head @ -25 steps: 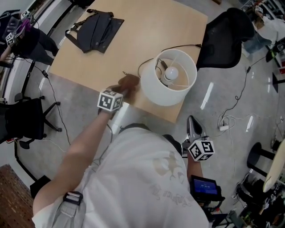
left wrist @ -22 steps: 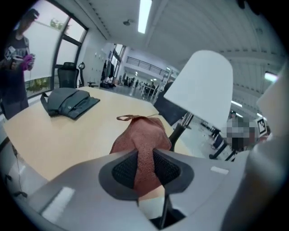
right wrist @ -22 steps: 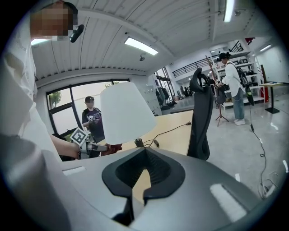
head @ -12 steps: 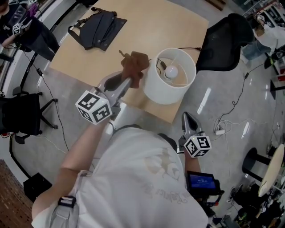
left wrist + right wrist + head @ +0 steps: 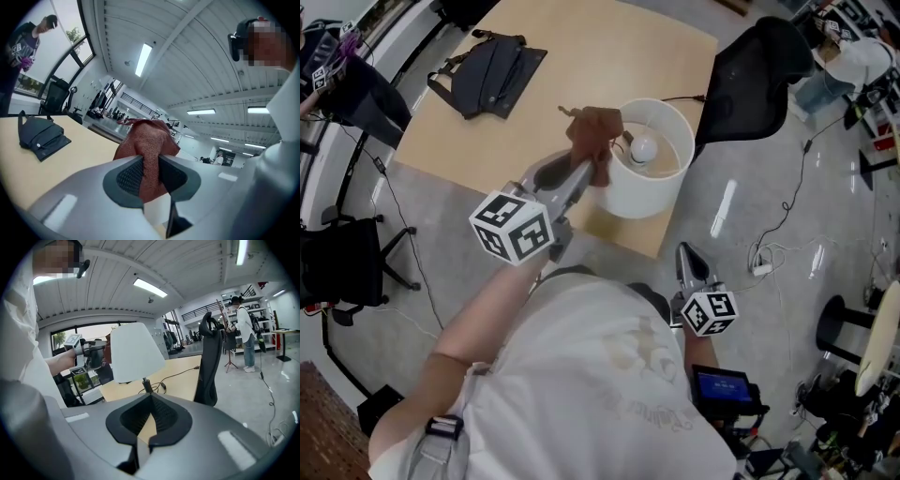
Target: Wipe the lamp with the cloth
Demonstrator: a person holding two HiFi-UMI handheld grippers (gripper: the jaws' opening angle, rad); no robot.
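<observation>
"Cloth of rust-brown terry (image 5: 593,133), where is it?" asks one observer.

"Pinched between the jaws of the left gripper (image 5: 584,172)," says the other. "The pads press on the cloth from both sides, and a bunch of it stands out past the tips. It is raised at the upper rim of the white-shaded table lamp (image 5: 649,159), on the shade's left side in the head view. Whether it touches the shade cannot be told."

"And the lamp?"

"Upright near the person's edge of the light wooden table (image 5: 581,56), its round bulb (image 5: 645,147) showing inside the shade. A flat black bag (image 5: 487,61) lies well apart at the far left."

"The right gripper (image 5: 683,255)?"

"Low, off the table's edge, pointing towards the lamp. Its jaws are closed together with nothing between them."
</observation>
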